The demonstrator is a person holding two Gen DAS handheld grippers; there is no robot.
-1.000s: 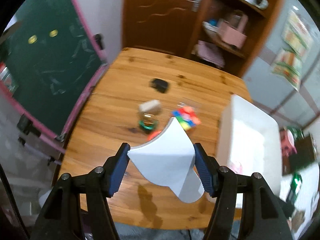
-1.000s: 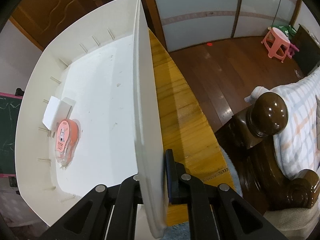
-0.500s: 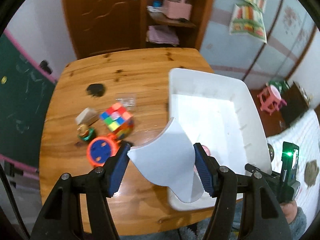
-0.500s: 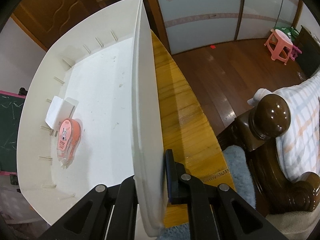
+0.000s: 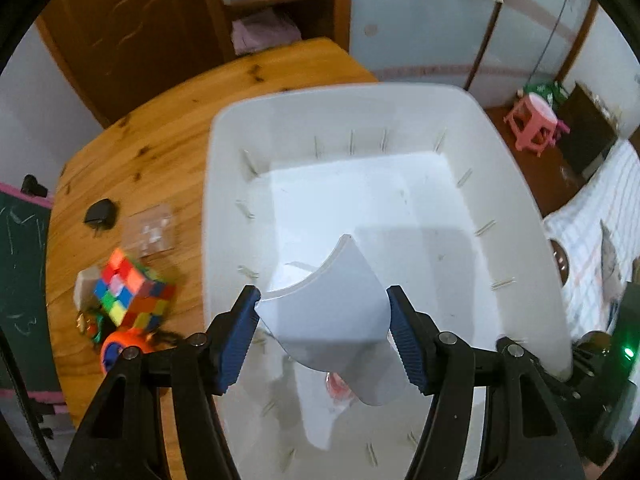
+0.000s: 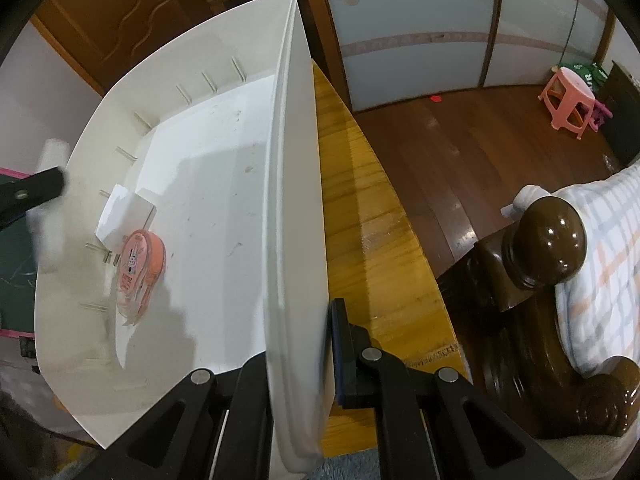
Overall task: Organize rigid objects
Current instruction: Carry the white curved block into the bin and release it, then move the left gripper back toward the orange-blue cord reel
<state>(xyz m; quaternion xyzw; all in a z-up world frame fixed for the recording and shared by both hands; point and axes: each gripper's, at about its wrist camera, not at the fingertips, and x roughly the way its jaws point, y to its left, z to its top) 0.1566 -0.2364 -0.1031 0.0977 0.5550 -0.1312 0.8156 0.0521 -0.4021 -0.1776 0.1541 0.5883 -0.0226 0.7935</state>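
Note:
My left gripper (image 5: 322, 308) is shut on a white curved plastic piece (image 5: 332, 328) and hangs over the open white bin (image 5: 360, 108), pointing steeply down. On the bin floor lie a small white box (image 6: 124, 216) and an orange correction-tape case (image 6: 140, 268); in the left wrist view the held piece mostly hides the case. My right gripper (image 6: 304, 344) is shut on the bin's near side wall (image 6: 292, 200), one finger inside and one outside. The left gripper's finger (image 6: 32, 192) shows blurred at the left edge of the right wrist view.
On the wooden table (image 5: 160, 152) left of the bin lie a colour cube (image 5: 128, 292), an orange round toy (image 5: 120, 348), a wooden block (image 5: 86, 286), a clear bag (image 5: 154, 230) and a black item (image 5: 100, 212). A dark bedpost (image 6: 548, 240) and a pink stool (image 5: 534, 120) stand to the right.
My left gripper has carried the white curved piece rightward and lower, from above the toys on the table to above the bin, rolling as it went. The right gripper has kept still.

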